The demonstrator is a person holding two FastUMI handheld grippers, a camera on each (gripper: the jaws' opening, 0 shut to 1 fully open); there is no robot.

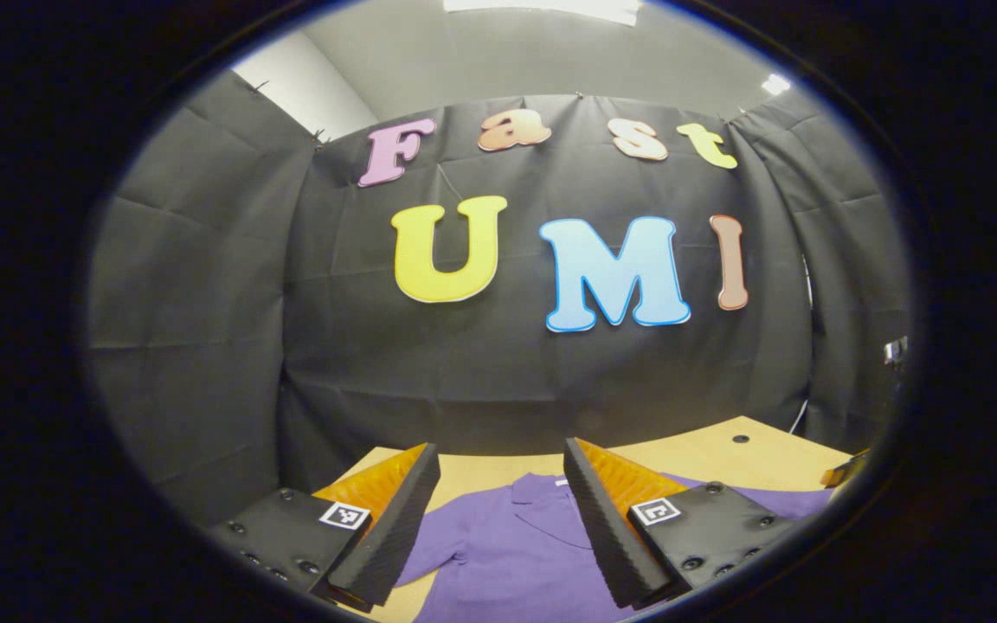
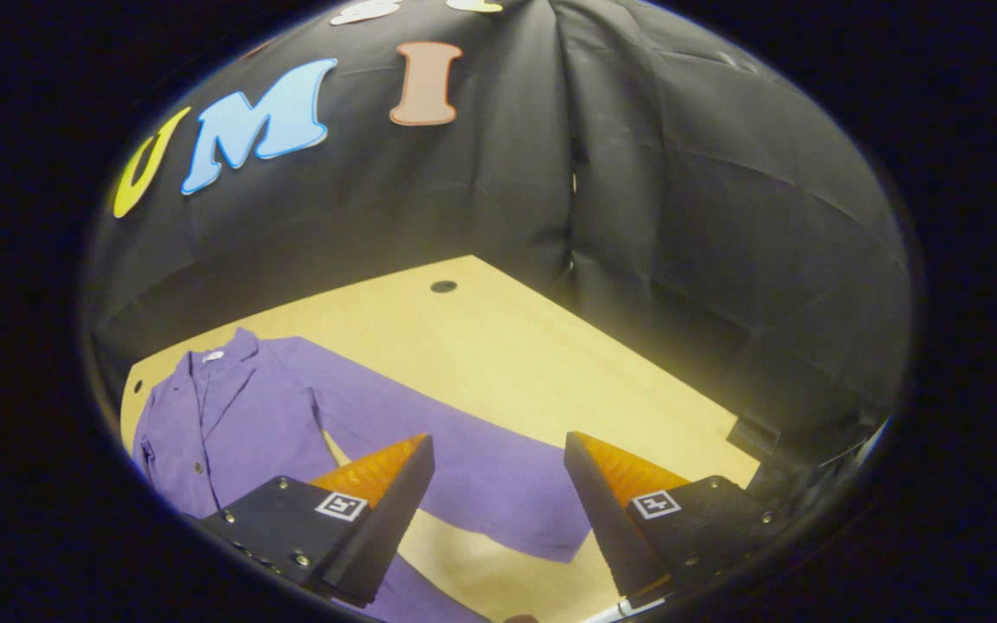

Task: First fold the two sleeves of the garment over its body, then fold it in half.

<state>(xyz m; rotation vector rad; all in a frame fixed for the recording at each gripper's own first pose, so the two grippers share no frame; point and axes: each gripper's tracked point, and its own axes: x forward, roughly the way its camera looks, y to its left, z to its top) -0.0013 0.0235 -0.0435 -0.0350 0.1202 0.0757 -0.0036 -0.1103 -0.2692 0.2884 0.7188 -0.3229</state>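
Right tool (image 2: 498, 454), jaws apart, above the purple garment (image 2: 239, 415); its sleeve (image 2: 472, 476) extends across the table (image 2: 507, 337).

Black cloth (image 1: 204, 285) hangs in creased panels around the booth, pinned along its top edge and meeting at a fold in the far corner. Above it rise a pale wall (image 1: 308, 86) and grey ceiling with bright ceiling lights (image 1: 550, 7). A light wooden tabletop (image 2: 498, 346) stands against the cloth, with a dark round hole (image 2: 443, 286) near its far corner.
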